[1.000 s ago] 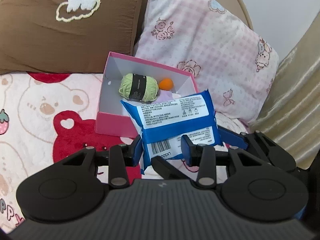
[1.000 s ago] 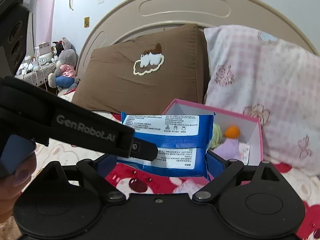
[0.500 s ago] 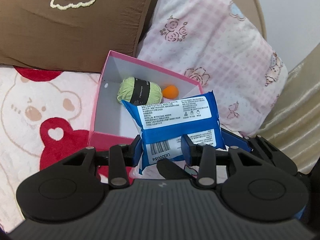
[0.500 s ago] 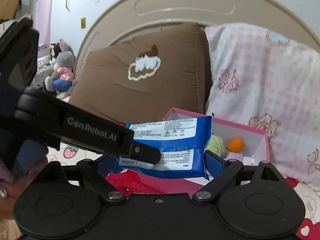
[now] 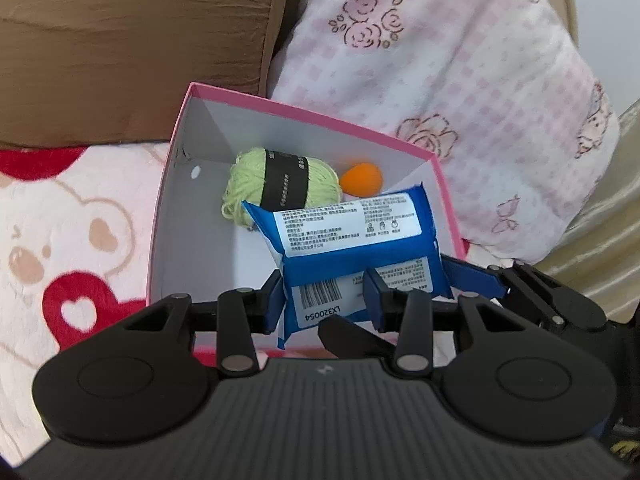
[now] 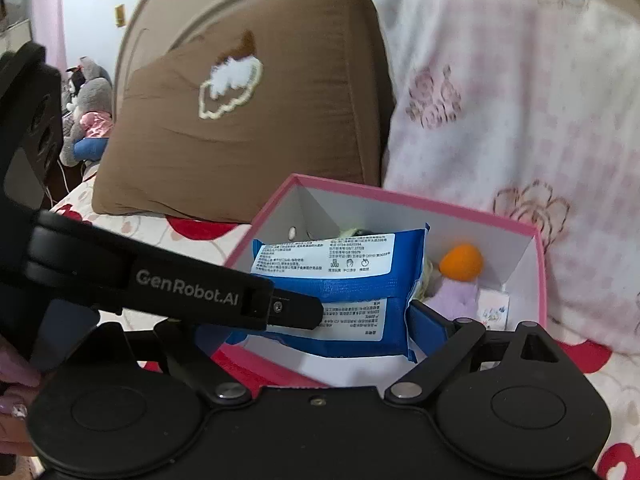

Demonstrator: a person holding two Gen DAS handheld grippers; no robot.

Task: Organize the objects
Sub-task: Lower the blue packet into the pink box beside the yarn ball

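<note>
The blue packet [image 5: 352,256] carries a barcode on a white label with the code "LX320054" printed beneath it, reading upside down in the left wrist view. A second white label higher on the packet holds small printed lines and three little icons, too fine to read. In the right wrist view, the black arm of the left gripper [image 6: 188,292] bears "GenRobot.AI" in grey letters.

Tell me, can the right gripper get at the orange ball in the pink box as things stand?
Probably not directly. The blue packet sits between the right gripper fingers, held by the left gripper, though the orange ball lies uncovered in the pink box.
</note>
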